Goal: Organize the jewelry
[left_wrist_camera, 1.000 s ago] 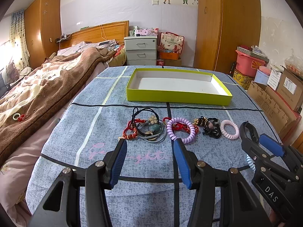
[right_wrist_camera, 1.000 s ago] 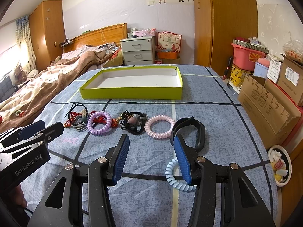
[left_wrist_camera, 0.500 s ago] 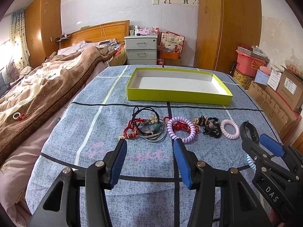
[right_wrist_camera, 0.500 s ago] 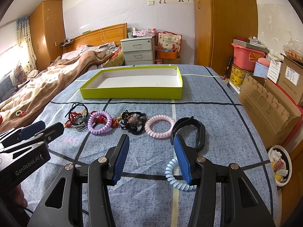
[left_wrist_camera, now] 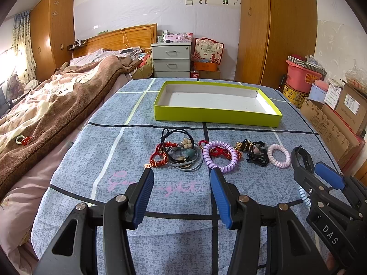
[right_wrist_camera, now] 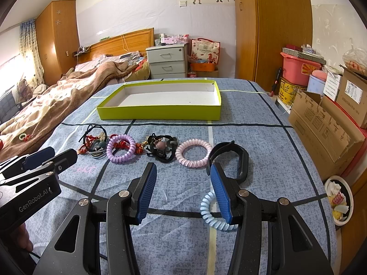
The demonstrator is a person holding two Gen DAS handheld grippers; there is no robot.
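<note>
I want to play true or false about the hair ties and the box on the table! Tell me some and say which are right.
1. The green box has nothing in it. True.
2. The left gripper is squeezing the purple hair tie. False: its jaws are open and hold nothing.
3. The pink hair tie lies between the black clip and the black band. True.
4. The blue hair tie sits inside the box. False: it lies on the table by the right gripper.

Row of hair ties and bracelets (right_wrist_camera: pixel 146 149) flat on the blue cloth, blue coil tie (right_wrist_camera: pixel 214 215) nearest, empty green tray (right_wrist_camera: pixel 160 112) behind, upright.
</note>
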